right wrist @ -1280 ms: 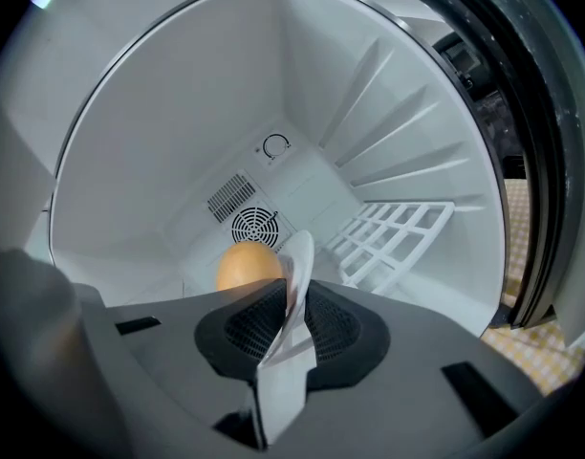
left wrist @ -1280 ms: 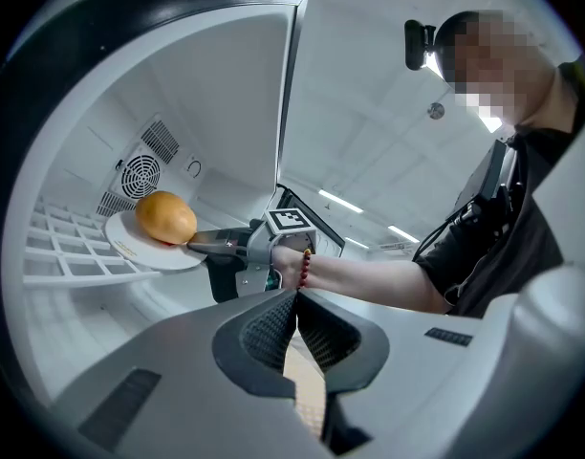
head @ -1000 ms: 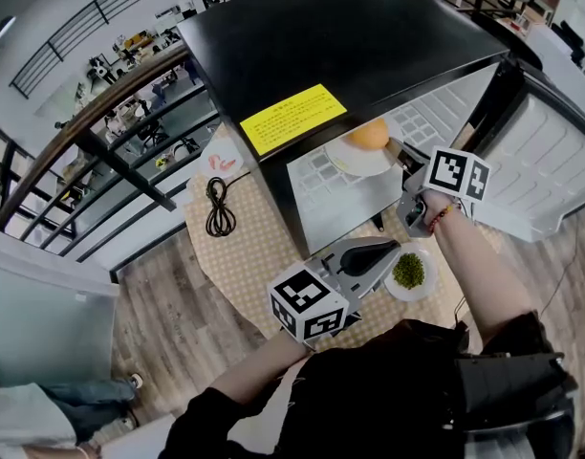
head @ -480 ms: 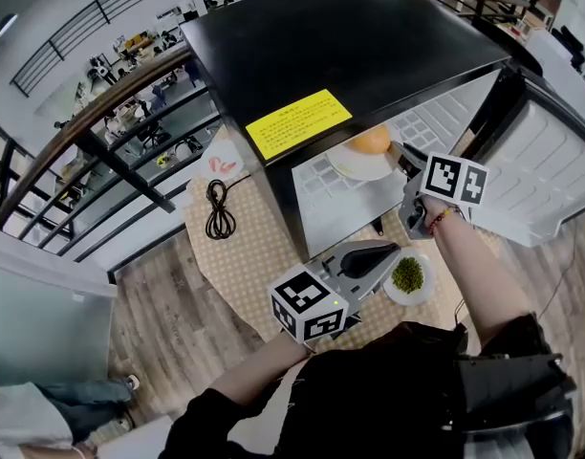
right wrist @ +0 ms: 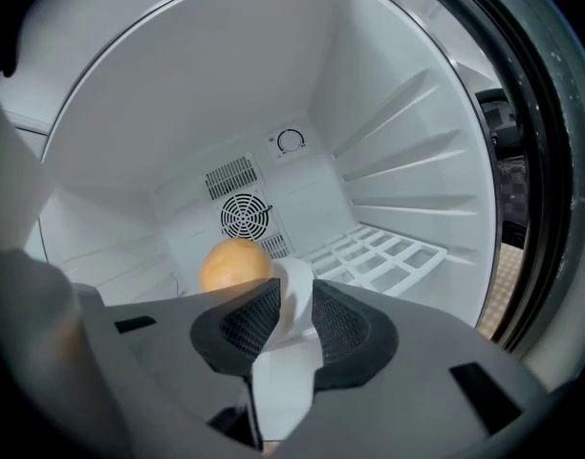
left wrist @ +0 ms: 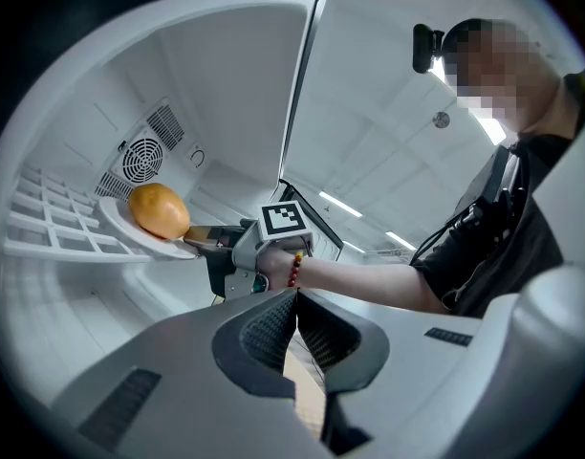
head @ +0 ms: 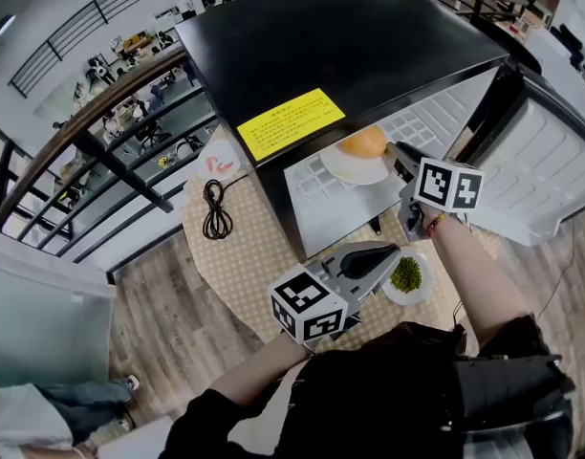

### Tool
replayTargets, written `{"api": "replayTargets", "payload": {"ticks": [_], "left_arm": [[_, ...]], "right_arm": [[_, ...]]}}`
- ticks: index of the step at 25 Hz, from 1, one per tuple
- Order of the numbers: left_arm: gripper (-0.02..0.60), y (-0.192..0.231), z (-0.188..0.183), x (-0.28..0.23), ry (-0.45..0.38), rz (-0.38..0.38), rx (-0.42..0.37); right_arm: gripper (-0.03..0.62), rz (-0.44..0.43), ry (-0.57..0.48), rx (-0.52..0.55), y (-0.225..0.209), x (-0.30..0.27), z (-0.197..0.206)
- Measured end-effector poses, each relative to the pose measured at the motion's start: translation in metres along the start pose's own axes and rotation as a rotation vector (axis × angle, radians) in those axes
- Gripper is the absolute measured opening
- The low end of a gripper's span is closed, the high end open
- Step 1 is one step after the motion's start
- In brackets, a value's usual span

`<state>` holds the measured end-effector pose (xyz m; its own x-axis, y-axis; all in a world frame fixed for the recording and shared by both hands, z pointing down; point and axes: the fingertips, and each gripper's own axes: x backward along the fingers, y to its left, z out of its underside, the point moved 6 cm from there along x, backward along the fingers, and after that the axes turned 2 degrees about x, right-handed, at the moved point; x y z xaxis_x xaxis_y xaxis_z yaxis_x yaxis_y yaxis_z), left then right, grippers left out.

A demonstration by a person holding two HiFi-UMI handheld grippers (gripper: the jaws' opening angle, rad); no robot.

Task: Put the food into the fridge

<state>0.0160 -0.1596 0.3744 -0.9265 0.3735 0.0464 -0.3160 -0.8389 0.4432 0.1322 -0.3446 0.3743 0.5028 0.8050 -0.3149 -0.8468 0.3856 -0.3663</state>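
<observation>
A round orange food item (head: 363, 142) lies on a white plate (head: 355, 168) at the mouth of the open black fridge (head: 340, 46), over its wire shelf (left wrist: 44, 228). My right gripper (head: 398, 156) is shut on the plate's rim (right wrist: 294, 290), with the orange item (right wrist: 233, 264) just beyond the jaws. A second small plate of green food (head: 407, 273) sits on the table below the fridge opening. My left gripper (head: 388, 251) hovers beside that plate, shut and holding nothing. In the left gripper view, the orange item (left wrist: 159, 210) and the right gripper (left wrist: 202, 240) show at the left.
The fridge door (head: 551, 170) stands open at the right. Inside are white ribbed walls, a fan grille (right wrist: 243, 218) and a lattice shelf (right wrist: 379, 251). A black cable (head: 217, 208) lies on the checked tablecloth left of the fridge. A railing runs behind.
My right gripper has shifted slightly left and down with the plate and orange item. The left gripper has barely moved.
</observation>
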Motion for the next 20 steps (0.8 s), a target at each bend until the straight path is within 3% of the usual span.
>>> {"api": "replayTargets", "payload": {"ticks": [15, 20], "left_arm": [[0.014, 0.0034, 0.0039, -0.0002, -0.001, -0.004, 0.015], [0.014, 0.003, 0.0006, -0.0029, -0.003, -0.018, -0.04]], "right_arm": [[0.098, 0.012, 0.004, 0.068, 0.0007, -0.0008, 0.002], [0.098, 0.008, 0.014, 0.096, -0.0004, -0.0033, 0.0006]]}}
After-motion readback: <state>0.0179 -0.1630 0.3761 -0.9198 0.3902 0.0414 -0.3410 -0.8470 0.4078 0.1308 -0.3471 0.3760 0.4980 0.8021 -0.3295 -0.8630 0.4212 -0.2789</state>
